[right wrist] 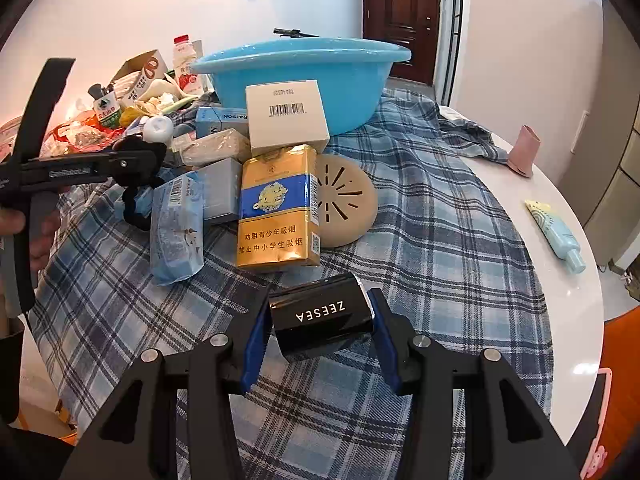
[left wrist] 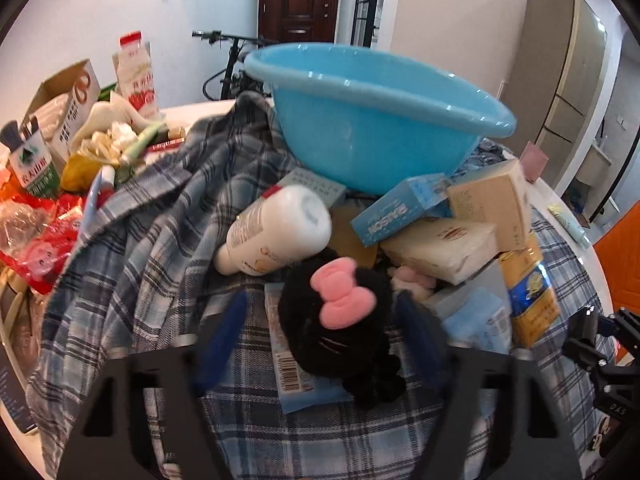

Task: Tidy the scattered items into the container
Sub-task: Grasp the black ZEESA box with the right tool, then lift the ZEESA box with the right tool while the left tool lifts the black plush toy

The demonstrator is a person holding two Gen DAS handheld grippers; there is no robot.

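Observation:
A blue plastic basin (left wrist: 372,120) (right wrist: 304,76) stands at the back of the plaid cloth, empty as far as I can see. My left gripper (left wrist: 320,320) holds a black plush toy with a pink bow (left wrist: 340,320), its blue fingers (left wrist: 224,340) on either side of it; it also shows in the right wrist view (right wrist: 136,160). My right gripper (right wrist: 320,316) is shut on a black ZEESEA box (right wrist: 320,316) just above the cloth. In front of the basin lie a white bottle (left wrist: 276,232), a gold cigarette carton (right wrist: 276,208), a white box (right wrist: 286,114) and a blue tissue pack (right wrist: 176,228).
A plaid shirt (right wrist: 420,220) covers the round white table (right wrist: 560,280). A heap of cartons, wrappers and a milk bottle (left wrist: 136,76) lies at the left. A tan round lid (right wrist: 348,204), a blue tube (right wrist: 556,236) and a pink pouch (right wrist: 524,152) lie to the right.

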